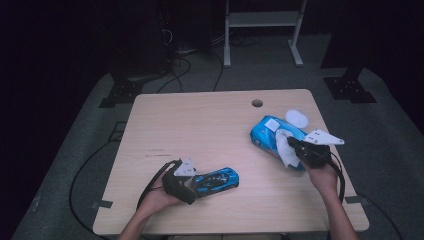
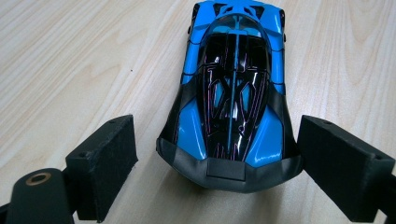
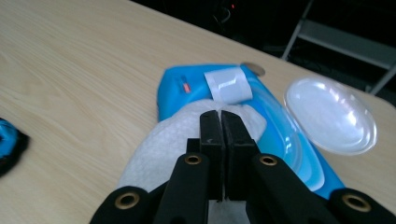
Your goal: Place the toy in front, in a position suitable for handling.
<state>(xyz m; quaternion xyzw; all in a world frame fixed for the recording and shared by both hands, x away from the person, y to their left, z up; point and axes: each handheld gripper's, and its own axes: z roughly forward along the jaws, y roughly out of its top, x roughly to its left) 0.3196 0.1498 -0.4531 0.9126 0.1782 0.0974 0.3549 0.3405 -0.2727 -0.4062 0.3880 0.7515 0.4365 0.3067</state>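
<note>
A blue and black toy car (image 1: pixel 216 180) (image 2: pixel 233 93) lies on the wooden table (image 1: pixel 200 125) near the front. My left gripper (image 1: pixel 192 187) (image 2: pixel 219 140) is open, with one jaw on each side of the car's near end. The right-hand jaw is close against the car's corner; the other stands apart from it. To the right lies a blue wet-wipe pack (image 1: pixel 265 135) (image 3: pixel 187 84) with its round lid (image 1: pixel 297 118) (image 3: pixel 331 116) flipped open. My right gripper (image 1: pixel 295 145) (image 3: pixel 219 116) is shut on a white wipe (image 1: pixel 285 150) (image 3: pixel 163 144) that sticks out of the pack.
A small round hole (image 1: pixel 257 103) sits in the table near its far edge. A metal stand (image 1: pixel 262 20) and cables are on the floor beyond the table. The car's end (image 3: pixel 9 144) shows at the left edge of the right gripper view.
</note>
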